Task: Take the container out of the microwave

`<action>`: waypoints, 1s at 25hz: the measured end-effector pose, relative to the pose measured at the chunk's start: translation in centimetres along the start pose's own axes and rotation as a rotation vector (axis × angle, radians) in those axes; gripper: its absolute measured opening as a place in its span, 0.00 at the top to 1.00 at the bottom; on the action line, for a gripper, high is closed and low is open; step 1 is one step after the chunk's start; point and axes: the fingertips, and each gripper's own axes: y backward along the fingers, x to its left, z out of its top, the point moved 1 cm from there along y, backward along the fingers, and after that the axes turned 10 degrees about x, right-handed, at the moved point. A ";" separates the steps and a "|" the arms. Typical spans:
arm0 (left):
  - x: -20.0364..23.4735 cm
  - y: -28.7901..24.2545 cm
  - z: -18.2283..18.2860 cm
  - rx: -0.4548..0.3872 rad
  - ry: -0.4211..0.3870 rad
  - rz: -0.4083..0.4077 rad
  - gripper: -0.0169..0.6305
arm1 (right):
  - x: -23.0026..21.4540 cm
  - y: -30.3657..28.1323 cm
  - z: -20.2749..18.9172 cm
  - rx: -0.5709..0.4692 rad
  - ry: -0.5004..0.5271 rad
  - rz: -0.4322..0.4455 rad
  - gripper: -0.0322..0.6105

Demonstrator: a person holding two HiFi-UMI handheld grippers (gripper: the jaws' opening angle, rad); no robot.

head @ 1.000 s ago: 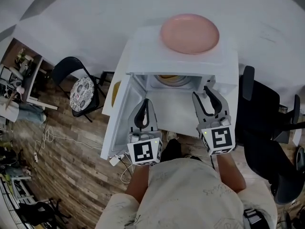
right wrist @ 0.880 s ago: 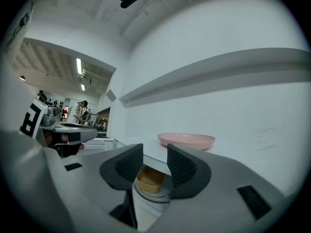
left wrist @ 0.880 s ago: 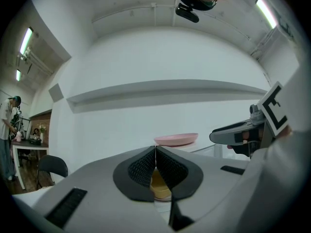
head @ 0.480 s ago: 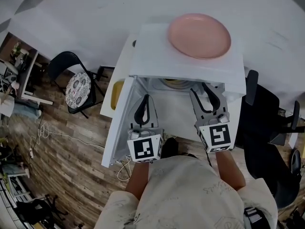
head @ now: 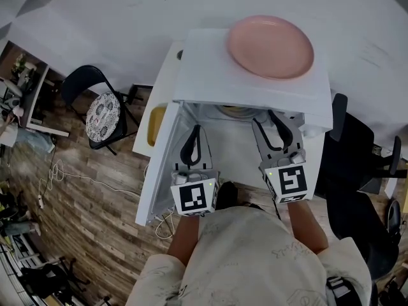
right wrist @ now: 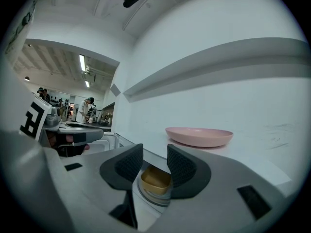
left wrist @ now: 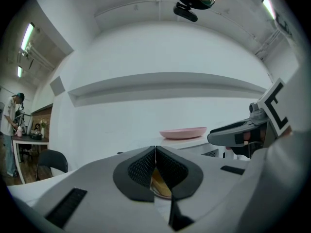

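Well inside microwave (head: 210, 75), container (right wrist: 154, 179) sits beyond parted right gripper (right wrist: 154, 153).

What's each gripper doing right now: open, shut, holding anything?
Left gripper: shut, holding nothing.
Right gripper: open, empty; the yellow container sits beyond it inside the microwave.

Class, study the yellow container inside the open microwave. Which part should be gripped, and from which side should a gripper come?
Probably the near wall and rim of the yellow container, one jaw inside and one outside. Come straight in through the open front of the white microwave: its roof and walls close off every other side. The right gripper, jaws apart, faces it.
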 end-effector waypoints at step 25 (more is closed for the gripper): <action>1.1 -0.1 -4.2 0.096 0.019 0.041 0.96 | 4.0 -3.9 -4.4 0.163 0.137 0.133 0.69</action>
